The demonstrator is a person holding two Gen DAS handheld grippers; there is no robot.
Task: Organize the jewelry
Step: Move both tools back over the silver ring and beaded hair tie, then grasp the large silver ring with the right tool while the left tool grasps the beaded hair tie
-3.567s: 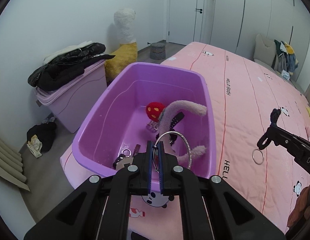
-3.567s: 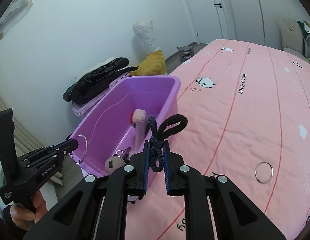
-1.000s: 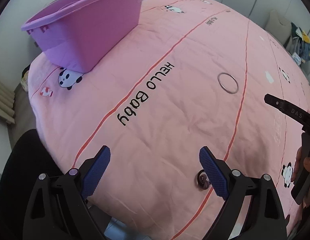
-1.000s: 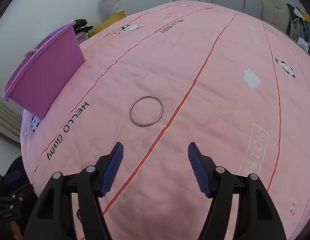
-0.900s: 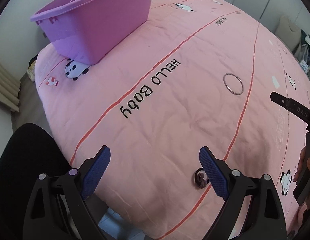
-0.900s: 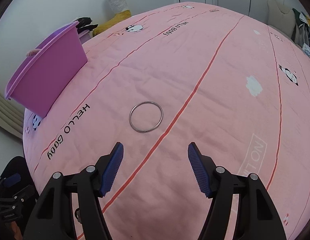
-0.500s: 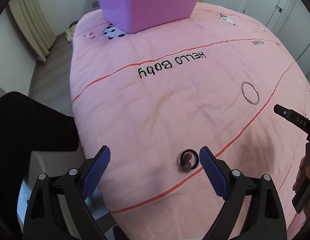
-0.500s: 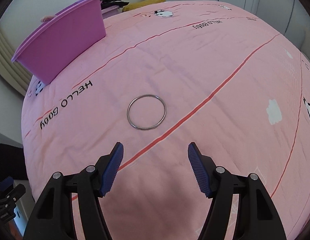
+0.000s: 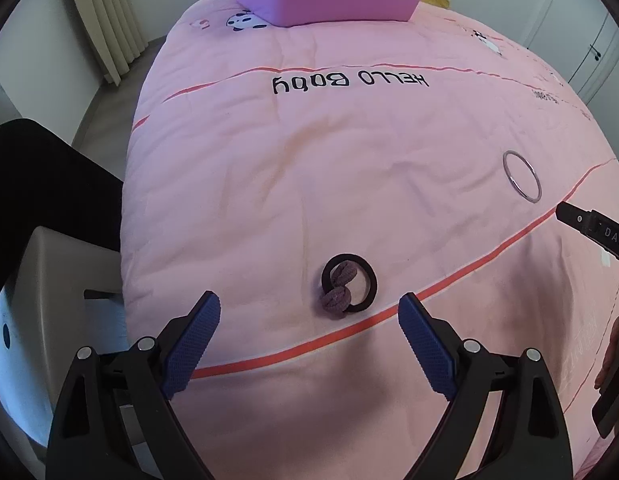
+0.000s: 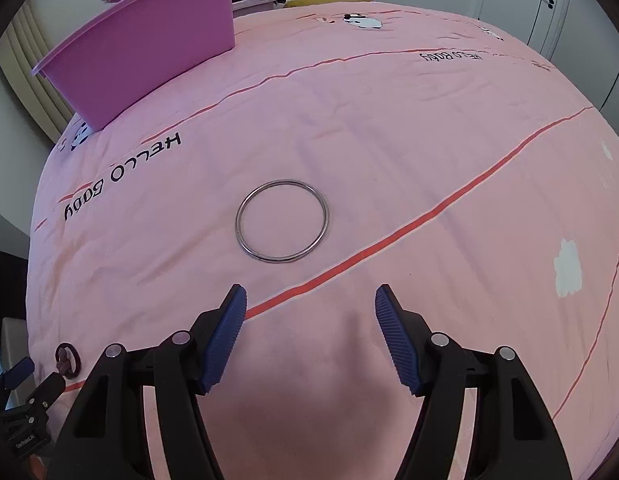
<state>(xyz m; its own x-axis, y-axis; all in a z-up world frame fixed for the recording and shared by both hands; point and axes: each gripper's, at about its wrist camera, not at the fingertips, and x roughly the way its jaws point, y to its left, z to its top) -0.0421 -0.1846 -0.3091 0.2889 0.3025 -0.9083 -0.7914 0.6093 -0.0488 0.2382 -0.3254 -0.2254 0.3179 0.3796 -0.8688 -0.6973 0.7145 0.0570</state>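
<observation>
Your left hand-held gripper [image 9: 309, 312] is spread wide over a black hair tie [image 9: 348, 289] with two mauve knots, lying flat on the pink bed [image 9: 349, 140] near its edge. Your right hand-held gripper [image 10: 310, 312], also wide open, faces a thin silver bangle [image 10: 282, 220] lying flat mid-quilt. The purple bin [image 10: 149, 40] sits at the far corner, well apart

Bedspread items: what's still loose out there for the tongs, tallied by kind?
Metal bangle: 1
Black hair tie with knotted mauve bobbles: 1
Purple bin at the bed's corner: 1
Total: 3 things on the pink bedspread, 2 of them loose pieces.
</observation>
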